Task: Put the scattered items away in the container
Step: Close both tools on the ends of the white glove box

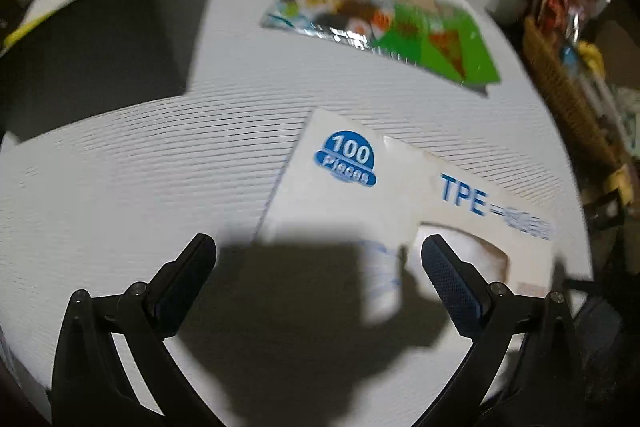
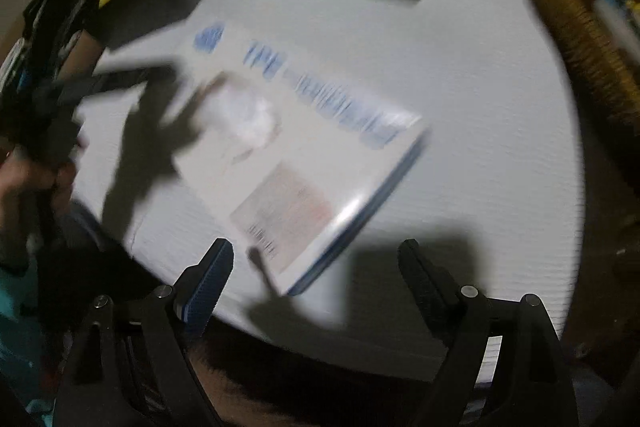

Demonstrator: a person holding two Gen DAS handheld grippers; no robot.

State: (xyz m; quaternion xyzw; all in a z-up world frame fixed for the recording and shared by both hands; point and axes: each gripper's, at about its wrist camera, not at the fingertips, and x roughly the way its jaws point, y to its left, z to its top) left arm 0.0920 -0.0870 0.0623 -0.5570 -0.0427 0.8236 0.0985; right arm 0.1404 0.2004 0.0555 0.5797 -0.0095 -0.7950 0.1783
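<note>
Both my left gripper [image 1: 318,253] and right gripper [image 2: 316,259] gape wide and empty, glove box [image 1: 400,195] lying diagonally just ahead, nearer the left

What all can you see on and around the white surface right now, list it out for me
Glove box: one, white with blue "100 pieces" and "TPE" print, on the near part of the surface, its oval opening facing up.
Snack packet: one, green and multicoloured, lying flat on the far part, apart from the box.
White ribbed surface: one, underneath both items.
Wicker basket: one, brown, off the surface's right edge, holding blurred items.
Background clutter: too blurred to name.
Left hand-held gripper: black, blue pads, open, over the box's near end.
Right hand-held gripper: black, blue pads, open, at the box's near corner.
</note>
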